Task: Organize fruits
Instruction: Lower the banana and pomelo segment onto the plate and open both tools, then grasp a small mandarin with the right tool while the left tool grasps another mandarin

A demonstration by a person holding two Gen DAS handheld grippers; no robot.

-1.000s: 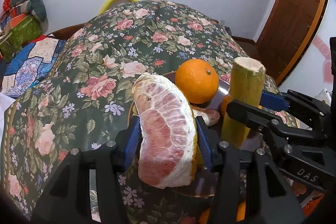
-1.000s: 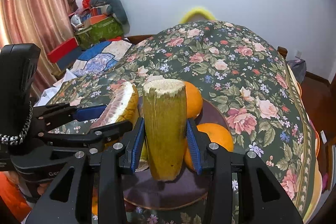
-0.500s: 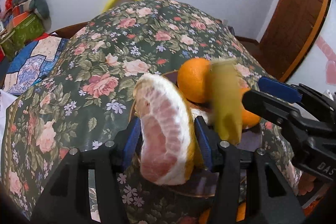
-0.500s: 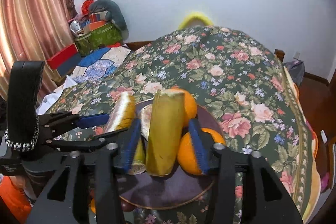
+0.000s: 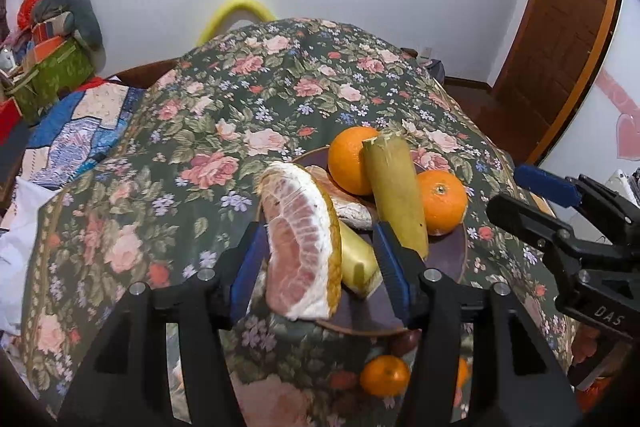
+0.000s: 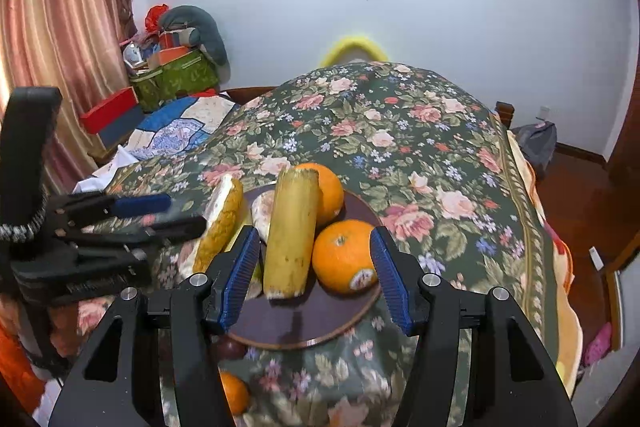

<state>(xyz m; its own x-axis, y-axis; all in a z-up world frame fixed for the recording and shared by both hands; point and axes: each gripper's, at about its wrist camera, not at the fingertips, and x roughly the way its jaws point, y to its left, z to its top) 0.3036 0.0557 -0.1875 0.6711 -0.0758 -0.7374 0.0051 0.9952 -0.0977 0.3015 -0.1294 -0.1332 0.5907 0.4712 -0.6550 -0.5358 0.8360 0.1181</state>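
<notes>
Left wrist view: your left gripper (image 5: 320,263) stands part open around the pomelo wedge (image 5: 302,243). Its jaws have just been opening; the wedge sits between them, and a gap shows on the right side, while contact on the left pad cannot be confirmed. The wedge stands on edge at the near rim of the dark plate (image 5: 448,255), leaning over it toward the floral cloth (image 5: 240,115).

Right wrist view: your right gripper (image 6: 314,275) is also part open and grips nothing. A second ago it clamped the sugarcane piece (image 6: 290,231) upright; the jaws have since widened, and the cane now lies tilted on the plate (image 6: 296,327), leaning on the far orange (image 6: 326,191) with the near orange (image 6: 344,255) just beside it. Neither pad touches the cane.

Reading for the task — both pieces appear delivered to the plate, so this placement step looks complete for the cane and nearly complete for the wedge.

- Check that the wedge stays balanced as you draw the left jaws clear; it overhangs the rim and could tip onto the cloth.
- A small orange (image 5: 384,375) and a dark round fruit (image 6: 230,349) rest off the plate, close below its near edge — likely the next items to gather.
</notes>
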